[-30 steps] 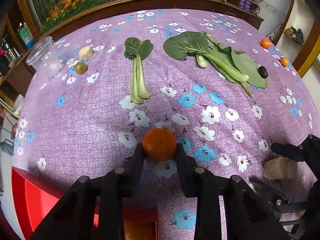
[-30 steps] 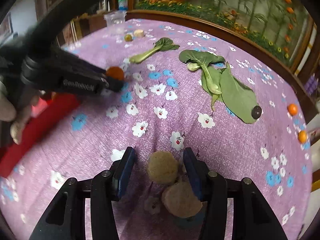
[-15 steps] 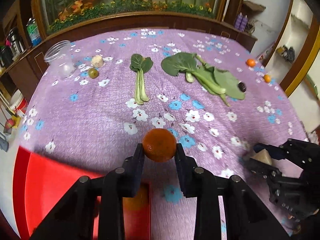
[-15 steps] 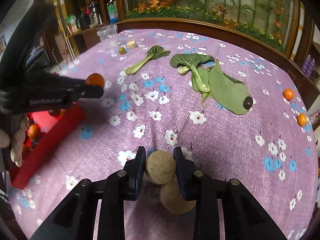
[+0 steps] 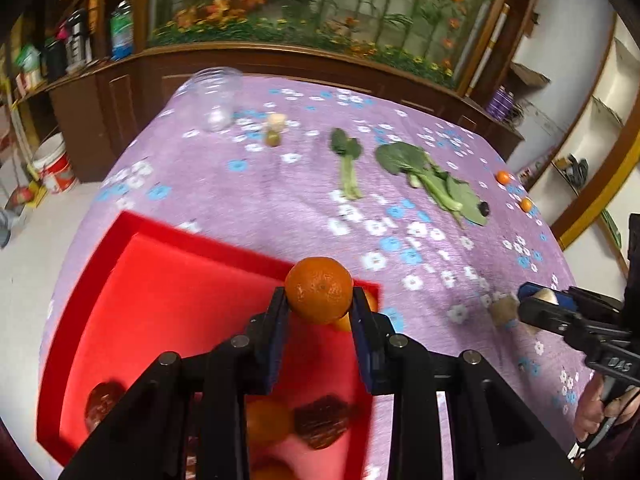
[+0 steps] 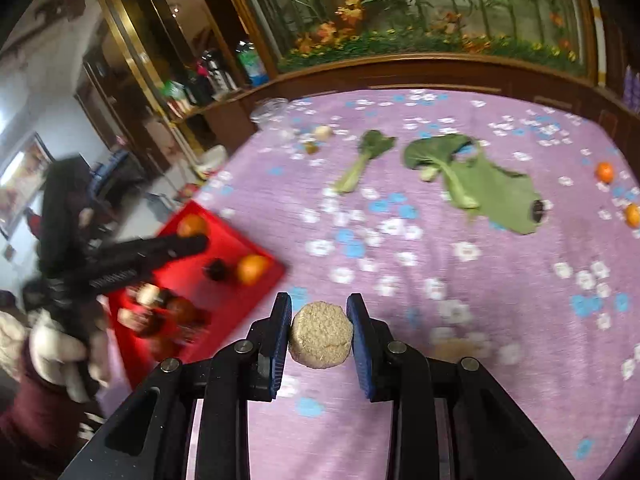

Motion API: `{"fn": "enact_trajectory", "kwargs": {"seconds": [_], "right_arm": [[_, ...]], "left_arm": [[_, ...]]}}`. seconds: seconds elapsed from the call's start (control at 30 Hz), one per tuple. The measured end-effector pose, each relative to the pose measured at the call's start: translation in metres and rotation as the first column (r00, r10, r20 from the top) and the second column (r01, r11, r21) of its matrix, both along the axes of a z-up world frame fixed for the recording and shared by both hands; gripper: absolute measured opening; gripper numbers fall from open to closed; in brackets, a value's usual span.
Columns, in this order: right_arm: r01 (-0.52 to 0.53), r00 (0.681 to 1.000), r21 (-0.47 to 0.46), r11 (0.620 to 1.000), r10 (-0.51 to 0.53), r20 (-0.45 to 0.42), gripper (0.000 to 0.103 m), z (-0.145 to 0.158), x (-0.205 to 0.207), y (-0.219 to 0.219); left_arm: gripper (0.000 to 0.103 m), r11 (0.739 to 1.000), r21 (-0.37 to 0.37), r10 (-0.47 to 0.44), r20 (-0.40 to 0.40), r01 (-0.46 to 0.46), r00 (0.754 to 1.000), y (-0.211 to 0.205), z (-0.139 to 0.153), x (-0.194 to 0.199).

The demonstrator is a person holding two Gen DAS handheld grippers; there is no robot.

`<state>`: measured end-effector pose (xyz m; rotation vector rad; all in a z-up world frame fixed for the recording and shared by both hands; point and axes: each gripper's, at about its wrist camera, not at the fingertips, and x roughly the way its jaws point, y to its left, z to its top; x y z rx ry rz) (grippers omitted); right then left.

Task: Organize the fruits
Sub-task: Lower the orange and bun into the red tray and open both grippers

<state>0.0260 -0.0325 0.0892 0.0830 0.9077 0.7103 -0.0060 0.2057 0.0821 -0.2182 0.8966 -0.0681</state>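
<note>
My left gripper [image 5: 319, 300] is shut on an orange [image 5: 319, 290] and holds it above the far right edge of the red tray [image 5: 120, 276]. The tray holds several fruits, orange and dark red. In the right wrist view the left gripper [image 6: 192, 236] and its orange [image 6: 192, 225] hang over the tray [image 6: 224, 296]. My right gripper [image 6: 319, 320] is shut on a round tan rough-skinned fruit [image 6: 320, 334], lifted off the purple cloth. A second tan fruit [image 6: 452, 349] lies on the cloth to its right.
Leafy greens [image 5: 432, 176] and a single stalk [image 5: 347, 160] lie mid-table. Two small oranges [image 5: 503, 177] and a dark fruit [image 5: 484, 209] sit far right. A clear cup [image 5: 216, 100], a small green fruit [image 5: 273, 138] and a pale one [image 5: 277, 121] are far left.
My left gripper has carried the orange back and left, over the red tray. My right gripper has closed on the tan fruit and lifted it off the cloth.
</note>
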Motion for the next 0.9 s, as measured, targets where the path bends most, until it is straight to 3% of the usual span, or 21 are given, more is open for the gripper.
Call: {"fn": "enact_trajectory", "kwargs": {"seconds": [0.3, 0.53, 0.8, 0.9], "right_arm": [[-0.128, 0.992, -0.008, 0.992, 0.128, -0.020, 0.031, -0.006, -0.016, 0.087], [-0.187, 0.982, -0.113, 0.976, 0.187, -0.010, 0.032, -0.032, -0.022, 0.149], [-0.186, 0.982, -0.172, 0.967, 0.186, -0.018, 0.032, -0.055, -0.017, 0.171], [-0.181, 0.983, -0.173, 0.968, 0.181, -0.012, 0.032, -0.058, -0.016, 0.173]], "left_arm": [[0.029, 0.990, -0.014, 0.137, -0.082, -0.139, 0.987, 0.064, -0.029, -0.003], [0.029, 0.980, -0.008, 0.195, -0.146, -0.198, 0.970, 0.086, -0.049, 0.009], [0.031, 0.973, -0.033, 0.223, -0.141, -0.229, 0.965, 0.093, -0.049, 0.009], [0.039, 0.971, -0.037, 0.229, -0.113, -0.235, 0.967, 0.092, -0.041, 0.003]]}}
